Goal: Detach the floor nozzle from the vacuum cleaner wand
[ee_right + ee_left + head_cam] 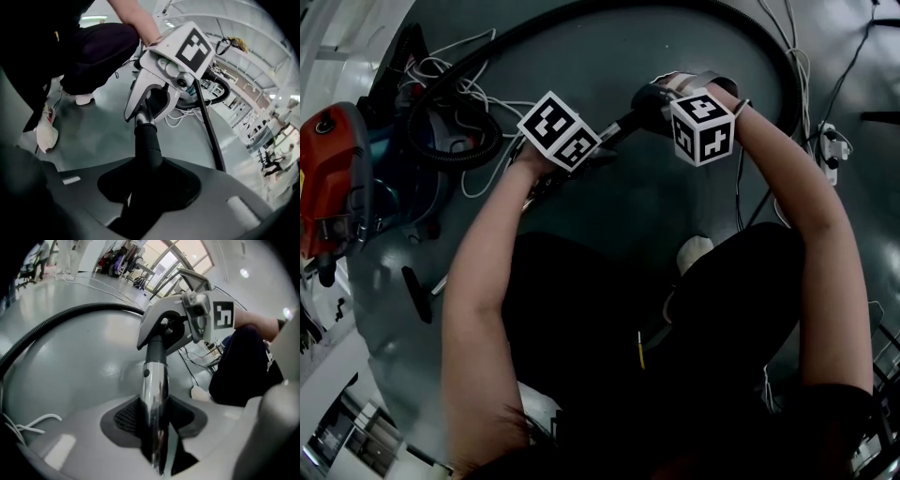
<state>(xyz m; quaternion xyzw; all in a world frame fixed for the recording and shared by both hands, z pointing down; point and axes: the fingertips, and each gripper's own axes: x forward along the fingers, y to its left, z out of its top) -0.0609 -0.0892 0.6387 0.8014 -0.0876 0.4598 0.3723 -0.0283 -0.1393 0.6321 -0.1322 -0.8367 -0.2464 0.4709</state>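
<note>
Head view: I have the wand (pixel 619 129) strung between both tools low over the floor. The left gripper (pixel 598 148) is nearer and to the left, the right gripper (pixel 661 101) farther and to the right. The vacuum cleaner (pixel 333 178) sits well off to the left. I cannot pick out the floor nozzle's head anywhere.

Left gripper view: my left gripper (pixel 157 427) is clamped on the chrome stretch of the wand. I judge the polished tube to be stiff and light but slippery, so a straight pull may slide.

Right gripper view: my right gripper (pixel 145 187) is closed round the black end piece (pixel 147 145), just beside the joint. I cannot tell whether that is the nozzle's neck. Matte plastic should grip better. I would hold close to the joint and twist gently, since a forced latch could crack.
</note>
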